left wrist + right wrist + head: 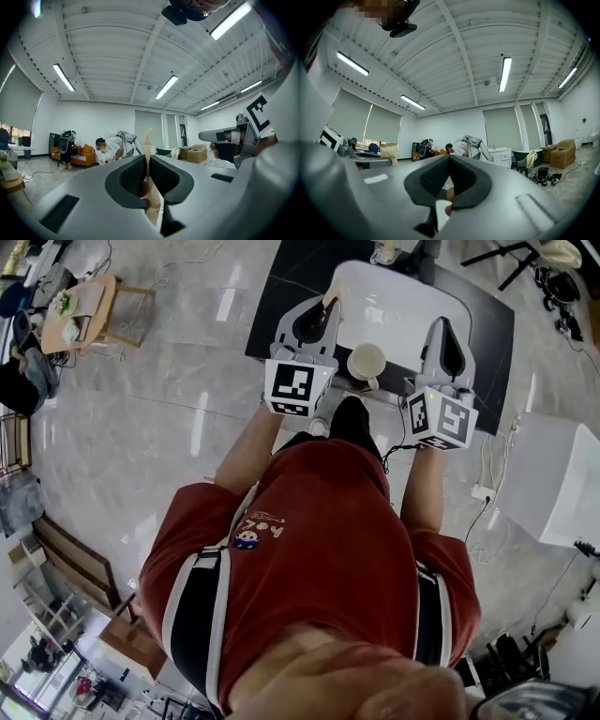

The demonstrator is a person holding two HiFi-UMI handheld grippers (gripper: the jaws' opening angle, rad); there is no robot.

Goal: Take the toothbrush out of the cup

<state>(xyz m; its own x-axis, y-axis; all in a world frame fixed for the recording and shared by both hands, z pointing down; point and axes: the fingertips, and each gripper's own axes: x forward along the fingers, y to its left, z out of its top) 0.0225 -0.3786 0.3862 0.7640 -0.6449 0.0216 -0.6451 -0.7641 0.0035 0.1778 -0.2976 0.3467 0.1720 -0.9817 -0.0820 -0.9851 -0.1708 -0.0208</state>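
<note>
A cream cup point(366, 361) stands on the white table point(403, 296) between my two grippers. My left gripper point(322, 311) is up off the table to the cup's left, shut on a flat tan toothbrush point(330, 298). In the left gripper view the toothbrush point(149, 143) sticks out past the closed jaws of the left gripper point(148, 164), with its lower end hanging under them. My right gripper point(444, 331) hovers to the right of the cup. In the right gripper view the right gripper point(450, 161) has its jaws shut together with nothing in them.
The table stands on a black mat point(291, 277). A wooden chair with clutter point(86, 310) is at the far left, and a white box point(553, 474) at the right. Across the room are bending people, an orange sofa point(79, 158) and cardboard boxes point(198, 152).
</note>
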